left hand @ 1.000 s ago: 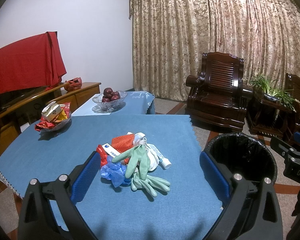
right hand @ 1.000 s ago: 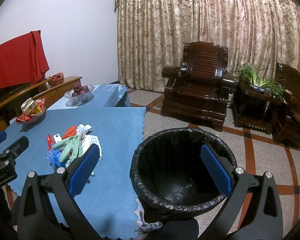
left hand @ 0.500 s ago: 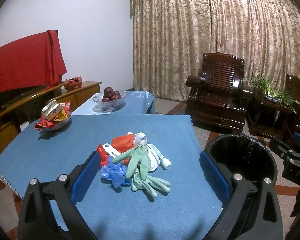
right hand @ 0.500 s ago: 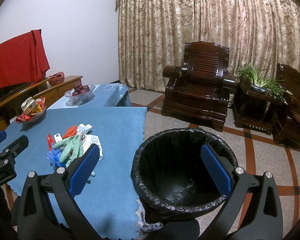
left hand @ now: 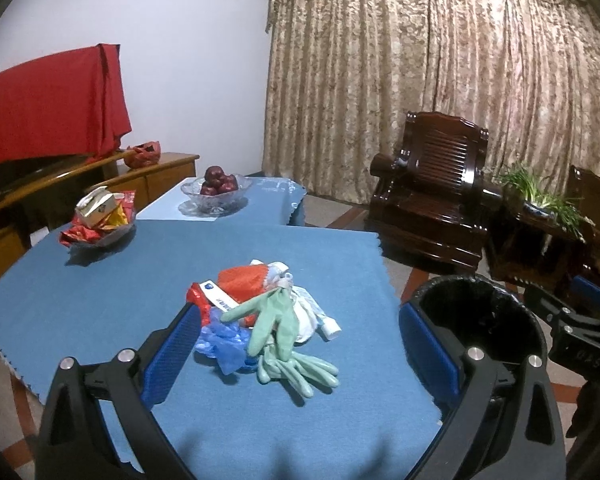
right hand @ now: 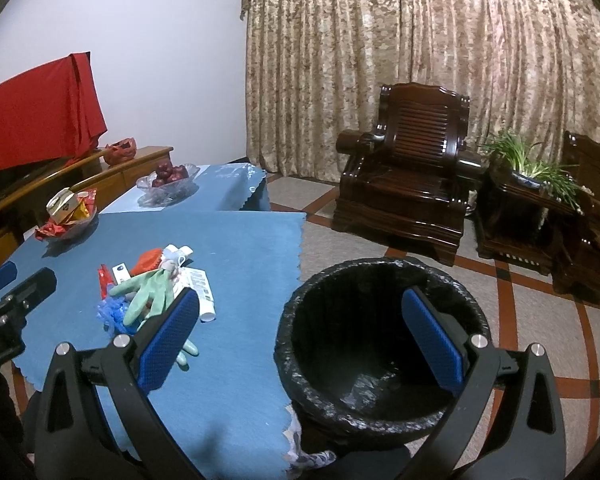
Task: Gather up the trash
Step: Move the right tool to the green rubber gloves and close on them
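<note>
A heap of trash lies on the blue tablecloth (left hand: 100, 304): pale green gloves (left hand: 278, 322), a red wrapper (left hand: 244, 282), crumpled blue plastic (left hand: 224, 342) and a white tube (left hand: 320, 316). My left gripper (left hand: 300, 354) hangs open just short of the heap, with nothing between its blue pads. The same pile shows in the right wrist view, with the gloves (right hand: 148, 292) at the left. My right gripper (right hand: 300, 338) is open over the near rim of the black-lined trash bin (right hand: 380, 344), which stands on the floor right of the table.
A glass bowl of red fruit (left hand: 216, 188) and a dish of snack packets (left hand: 98, 220) sit at the table's far side. A wooden sideboard (left hand: 100, 188) runs along the left. A dark armchair (right hand: 408, 184) and a plant stand (right hand: 536, 200) are beyond the bin.
Both views have shifted only slightly; the grippers stay open and the trash pile has not moved.
</note>
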A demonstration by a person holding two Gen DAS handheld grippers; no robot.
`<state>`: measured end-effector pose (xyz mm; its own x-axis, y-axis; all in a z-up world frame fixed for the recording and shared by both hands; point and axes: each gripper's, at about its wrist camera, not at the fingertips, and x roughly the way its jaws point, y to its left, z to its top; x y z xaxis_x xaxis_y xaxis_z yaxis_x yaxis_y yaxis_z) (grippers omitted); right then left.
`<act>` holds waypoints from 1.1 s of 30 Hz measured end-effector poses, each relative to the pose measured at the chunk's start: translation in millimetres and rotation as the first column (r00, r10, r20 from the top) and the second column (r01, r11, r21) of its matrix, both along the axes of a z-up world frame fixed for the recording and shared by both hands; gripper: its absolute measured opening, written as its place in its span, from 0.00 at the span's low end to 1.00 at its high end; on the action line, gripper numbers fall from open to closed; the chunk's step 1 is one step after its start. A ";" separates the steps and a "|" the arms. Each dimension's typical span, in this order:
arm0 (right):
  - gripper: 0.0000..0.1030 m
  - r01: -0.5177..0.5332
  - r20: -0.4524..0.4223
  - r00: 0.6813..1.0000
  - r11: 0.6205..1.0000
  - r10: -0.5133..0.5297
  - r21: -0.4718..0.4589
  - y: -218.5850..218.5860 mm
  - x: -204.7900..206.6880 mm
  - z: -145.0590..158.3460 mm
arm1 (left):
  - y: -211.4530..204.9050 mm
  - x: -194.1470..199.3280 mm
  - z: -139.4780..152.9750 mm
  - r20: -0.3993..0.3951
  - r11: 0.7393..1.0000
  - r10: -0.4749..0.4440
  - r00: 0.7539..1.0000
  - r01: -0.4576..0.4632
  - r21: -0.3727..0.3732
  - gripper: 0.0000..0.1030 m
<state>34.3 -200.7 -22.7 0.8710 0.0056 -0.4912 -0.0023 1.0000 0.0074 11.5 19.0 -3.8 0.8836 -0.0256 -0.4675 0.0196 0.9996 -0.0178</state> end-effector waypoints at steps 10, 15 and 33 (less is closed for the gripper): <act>0.95 -0.097 -0.037 0.995 0.995 0.097 0.004 42.1 37.5 -33.0 | 47.7 16.9 -24.4 0.000 0.988 0.143 0.990 -0.143 0.055 0.94; 0.95 -0.149 -0.056 0.987 0.989 0.149 0.013 66.5 59.1 -50.8 | 75.6 31.1 -42.3 -0.012 0.977 0.205 0.979 -0.203 0.070 0.94; 0.95 -0.272 -0.188 0.946 0.962 0.264 -0.017 160.8 157.9 -130.2 | 136.5 100.0 -109.1 -0.092 0.952 0.289 0.953 -0.276 0.133 0.91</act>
